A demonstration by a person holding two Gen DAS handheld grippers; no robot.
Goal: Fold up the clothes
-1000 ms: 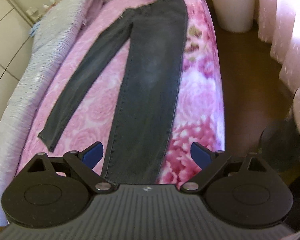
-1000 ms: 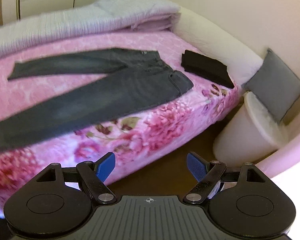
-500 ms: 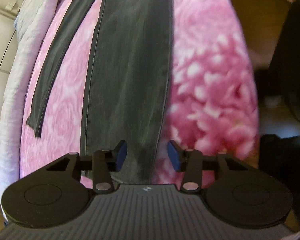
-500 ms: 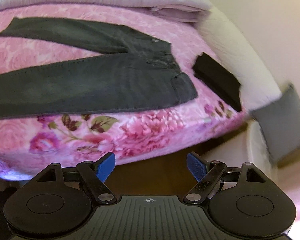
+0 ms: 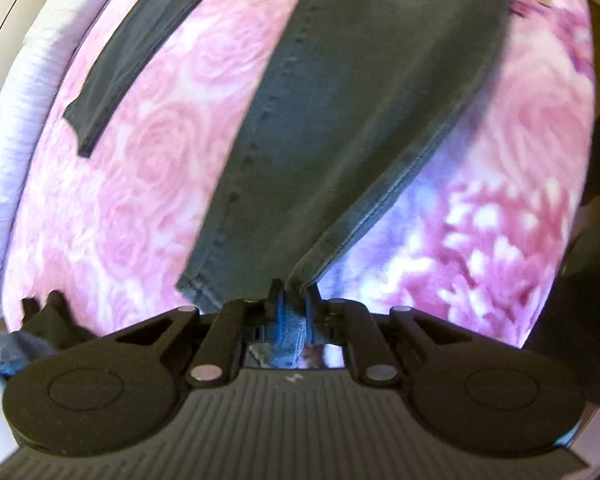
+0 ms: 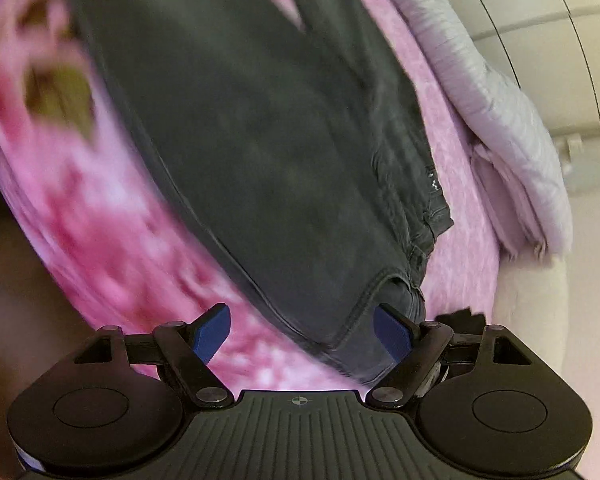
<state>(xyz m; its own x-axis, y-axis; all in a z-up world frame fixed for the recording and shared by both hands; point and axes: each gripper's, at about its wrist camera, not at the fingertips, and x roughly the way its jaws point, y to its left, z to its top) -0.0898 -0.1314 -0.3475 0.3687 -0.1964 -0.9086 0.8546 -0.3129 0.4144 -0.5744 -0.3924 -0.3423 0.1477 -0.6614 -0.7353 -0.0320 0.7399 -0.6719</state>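
Note:
Dark grey jeans (image 5: 364, 112) lie spread on a pink floral bedspread (image 5: 140, 184). My left gripper (image 5: 291, 300) is shut on the hem corner of the near leg, whose edge lifts off the bed toward the fingers. The other leg (image 5: 112, 68) lies flat to the left. In the right wrist view the jeans' waist end (image 6: 284, 168) fills the middle. My right gripper (image 6: 302, 334) is open, its blue pads (image 6: 214, 332) on either side of the waistband corner (image 6: 364, 356) at the bed's edge.
A folded lilac quilt (image 6: 496, 112) runs along the far side of the bed and shows at the left of the left wrist view (image 5: 4, 168). White wardrobe doors (image 6: 540, 20) stand behind it. A dark folded item (image 6: 458, 316) lies by the waistband.
My left gripper has come down and closed on the near leg's hem, lifting its edge. My right gripper has moved in from beside the bed to straddle the waistband corner, still open.

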